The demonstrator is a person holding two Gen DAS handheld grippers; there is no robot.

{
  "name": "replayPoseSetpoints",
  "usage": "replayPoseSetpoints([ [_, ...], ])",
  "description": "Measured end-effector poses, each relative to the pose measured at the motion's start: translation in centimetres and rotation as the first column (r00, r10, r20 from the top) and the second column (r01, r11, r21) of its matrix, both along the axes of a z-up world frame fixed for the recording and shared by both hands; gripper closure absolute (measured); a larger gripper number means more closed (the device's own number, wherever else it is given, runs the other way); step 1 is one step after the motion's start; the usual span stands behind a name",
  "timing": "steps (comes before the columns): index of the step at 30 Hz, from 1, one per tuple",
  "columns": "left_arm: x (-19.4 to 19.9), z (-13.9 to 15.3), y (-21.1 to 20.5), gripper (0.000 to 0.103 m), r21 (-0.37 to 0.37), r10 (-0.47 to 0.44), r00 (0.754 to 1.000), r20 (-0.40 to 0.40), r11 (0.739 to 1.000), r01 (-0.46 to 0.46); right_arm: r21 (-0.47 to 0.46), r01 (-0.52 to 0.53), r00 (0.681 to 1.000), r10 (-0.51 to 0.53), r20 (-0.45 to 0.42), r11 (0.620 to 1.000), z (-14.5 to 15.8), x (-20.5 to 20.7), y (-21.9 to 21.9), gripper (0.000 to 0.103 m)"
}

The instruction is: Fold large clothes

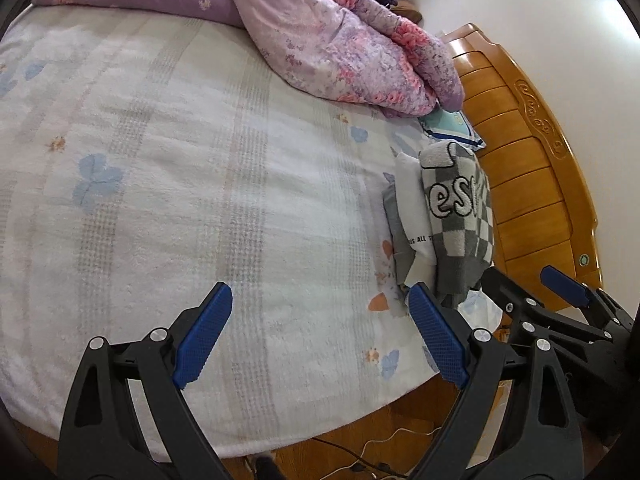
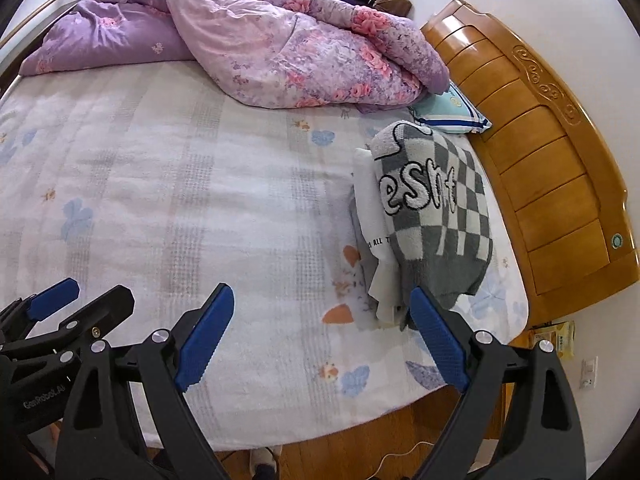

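Left wrist: left gripper (image 1: 320, 334) fingers wide, empty, over bed (image 1: 160, 200). Checkered sweater (image 1: 460, 216) tops folded stack by headboard (image 1: 532, 184); lettering cut off by a fold. Right wrist: right gripper (image 2: 322, 336) wide too, empty; white garment (image 2: 372, 216) beneath sweater, mostly hidden.

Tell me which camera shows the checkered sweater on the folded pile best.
The right wrist view: the checkered sweater lies nearly whole and face-on, its lettering readable. The left wrist view catches it squeezed at an angle near the frame's right, with the lettering cut short.
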State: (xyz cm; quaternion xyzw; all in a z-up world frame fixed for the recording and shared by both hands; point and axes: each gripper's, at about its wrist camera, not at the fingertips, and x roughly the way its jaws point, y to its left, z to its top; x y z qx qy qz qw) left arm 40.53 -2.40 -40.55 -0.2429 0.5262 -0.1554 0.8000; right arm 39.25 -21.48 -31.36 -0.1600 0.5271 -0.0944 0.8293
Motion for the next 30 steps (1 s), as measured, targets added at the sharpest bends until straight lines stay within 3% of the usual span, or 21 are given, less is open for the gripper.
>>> replayPoseSetpoints([
  [10, -5.7, 6.2, -0.7, 0.013, 0.114, 0.039, 0.995, 0.091, 0.992, -0.049, 0.083, -0.066, 0.995, 0.06, 0.075, 0.994, 4.5, -4.8, -1.2, 0.017],
  [17, -13.0, 13.6, -2.0, 0.012, 0.208, 0.11, 0.973, 0.206, 0.966, -0.153, 0.147, -0.142, 0.979, 0.118, 0.165, 0.979, 9.4, -10.8, -3.9, 0.017],
  [21, -17.0, 17.6, -2.4, 0.011, 0.216, 0.146, 0.953, 0.264, 0.954, -0.206, 0.174, -0.183, 0.965, 0.142, 0.221, 0.968, 12.6, -14.3, -4.7, 0.017],
  [25, -21.0, 21.8, -3.3, 0.01, 0.282, 0.129, 0.934, 0.334, 0.932, -0.229, 0.223, -0.211, 0.952, 0.149, 0.267, 0.952, 16.0, -18.0, -5.3, 0.015],
  [30, -25.1, 25.9, -4.1, 0.009, 0.293, 0.108, 0.928, 0.356, 0.93, -0.22, 0.24, -0.233, 0.939, 0.154, 0.309, 0.943, 19.6, -21.9, -5.2, 0.012],
])
